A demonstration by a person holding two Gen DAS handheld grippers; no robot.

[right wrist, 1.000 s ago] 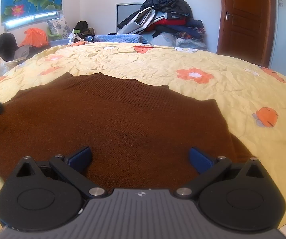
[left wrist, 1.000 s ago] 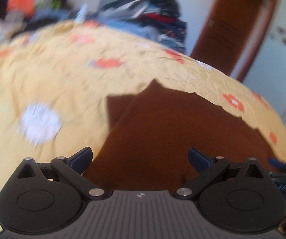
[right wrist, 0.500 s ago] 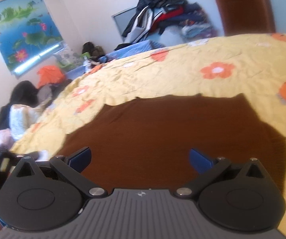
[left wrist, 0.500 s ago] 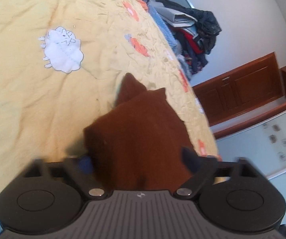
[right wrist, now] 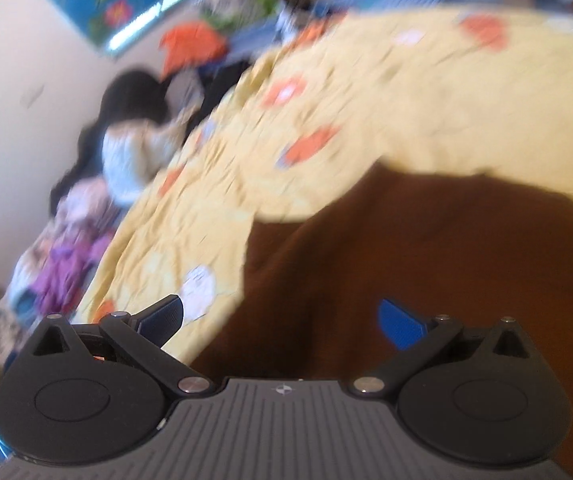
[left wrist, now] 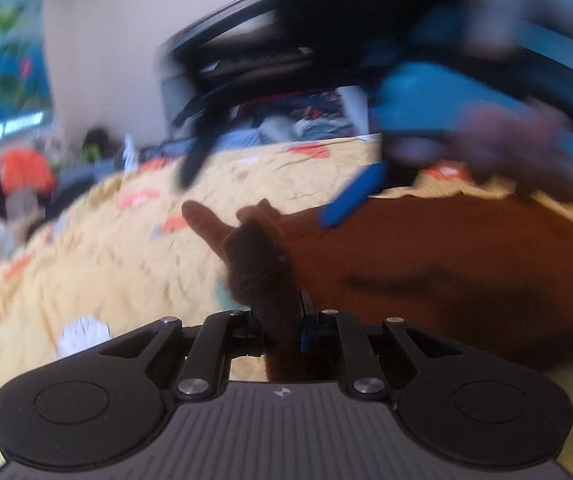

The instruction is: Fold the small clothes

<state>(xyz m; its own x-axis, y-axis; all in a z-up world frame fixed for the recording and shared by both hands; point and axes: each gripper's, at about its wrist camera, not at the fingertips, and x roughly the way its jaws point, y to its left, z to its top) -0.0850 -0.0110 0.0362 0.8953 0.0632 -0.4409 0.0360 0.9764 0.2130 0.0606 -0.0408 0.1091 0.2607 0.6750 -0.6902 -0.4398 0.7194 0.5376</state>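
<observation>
1. Brown knitted sweater (left wrist: 446, 264) lies spread on the yellow bedspread with orange flower prints (left wrist: 118, 264), which covers a bed.
2. One bunched fold of the sweater stands up between the pads of the left tool (left wrist: 280, 322); its jaws have just been closing and now pinch that fold of knit.
3. A narrow tip of the fabric sticks up above the pinched fold, free of the bedspread.
4. In the right wrist view the sweater (right wrist: 446, 280) fills the lower right, with its curved edge lying on the bedspread (right wrist: 366, 120).
5. The right tool (right wrist: 280, 320) is wide open; its left blue pad is over the bedspread, its right blue pad (right wrist: 400, 324) over the sweater. Nothing is gripped between them.
6. The left wrist view also catches the right tool (left wrist: 270, 184) from the front, blurred, above the far edge of the sweater, with one blue finger (left wrist: 352, 196) pointing down toward the cloth and a hand (left wrist: 526, 148) beside it.
7. Whether that finger touches the sweater cannot be told through the blur.
8. A white sheep print (left wrist: 82, 334) shows on the bedspread, left of the left tool.
9. Behind the bed is a heap of mixed clothes (left wrist: 298, 116), and a blue flower picture (right wrist: 126, 4) hangs on the wall.
</observation>
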